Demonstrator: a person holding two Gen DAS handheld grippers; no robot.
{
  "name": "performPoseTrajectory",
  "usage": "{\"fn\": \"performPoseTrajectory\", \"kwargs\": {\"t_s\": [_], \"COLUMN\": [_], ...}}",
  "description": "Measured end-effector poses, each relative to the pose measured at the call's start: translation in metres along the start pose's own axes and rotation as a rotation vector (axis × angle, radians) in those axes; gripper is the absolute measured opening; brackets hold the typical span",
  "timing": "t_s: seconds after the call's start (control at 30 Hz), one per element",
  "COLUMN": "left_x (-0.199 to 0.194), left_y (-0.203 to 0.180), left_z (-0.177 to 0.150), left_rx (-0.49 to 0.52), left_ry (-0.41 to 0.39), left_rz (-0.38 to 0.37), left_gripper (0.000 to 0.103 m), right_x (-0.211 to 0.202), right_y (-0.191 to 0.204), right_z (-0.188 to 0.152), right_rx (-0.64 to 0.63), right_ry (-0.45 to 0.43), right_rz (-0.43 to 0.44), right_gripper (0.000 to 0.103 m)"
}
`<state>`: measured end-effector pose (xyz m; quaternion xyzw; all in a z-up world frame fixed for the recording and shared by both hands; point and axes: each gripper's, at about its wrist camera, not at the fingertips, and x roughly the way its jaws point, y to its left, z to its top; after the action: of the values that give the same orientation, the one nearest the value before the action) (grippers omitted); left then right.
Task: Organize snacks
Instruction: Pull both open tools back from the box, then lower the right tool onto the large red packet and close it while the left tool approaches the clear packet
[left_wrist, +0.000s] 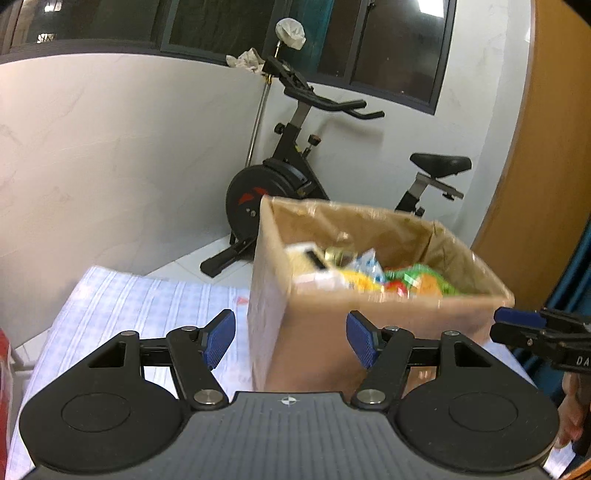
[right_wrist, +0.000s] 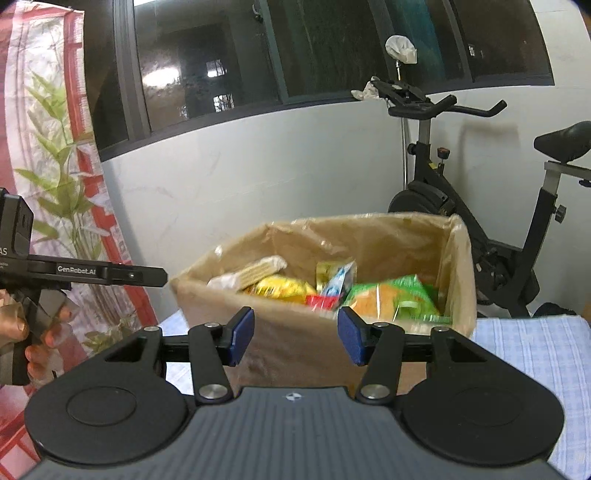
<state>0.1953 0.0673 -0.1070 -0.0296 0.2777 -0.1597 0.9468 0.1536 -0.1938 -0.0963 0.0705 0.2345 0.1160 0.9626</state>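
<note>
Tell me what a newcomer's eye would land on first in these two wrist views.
First the open brown cardboard box on the blue-and-white checked cloth, holding bright snack packets: a green bag, a yellow bag and a pale wafer pack. Next, the black exercise bike stands against the white wall behind it. In front, the left gripper and right gripper are open and empty.

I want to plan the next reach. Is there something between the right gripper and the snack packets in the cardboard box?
Yes: the near wall of the cardboard box stands between the open, empty right gripper and the snack packets lying behind and below its rim. Above the open top, nothing visible blocks the way.
</note>
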Motion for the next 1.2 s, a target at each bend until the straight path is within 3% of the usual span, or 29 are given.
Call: {"fn": "performPoseTrajectory", "kwargs": {"t_s": [0.43, 0.9, 1.2], "left_x": [0.027, 0.044, 0.048], "left_y": [0.000, 0.002, 0.009], "left_z": [-0.072, -0.108, -0.116], "left_rx": [-0.047, -0.084, -0.116], "left_ry": [0.080, 0.127, 0.140], "left_rz": [0.057, 0.079, 0.093], "left_gripper": [0.068, 0.068, 0.068], "right_x": [0.029, 0.077, 0.094], "right_y": [0.007, 0.012, 0.030], "right_z": [-0.069, -0.127, -0.148], "right_rx": [-0.011, -0.041, -0.160], "right_ry": [0.203, 0.438, 0.480], "right_rz": [0.004, 0.038, 0.037], "right_gripper": [0.055, 0.054, 0.056]}}
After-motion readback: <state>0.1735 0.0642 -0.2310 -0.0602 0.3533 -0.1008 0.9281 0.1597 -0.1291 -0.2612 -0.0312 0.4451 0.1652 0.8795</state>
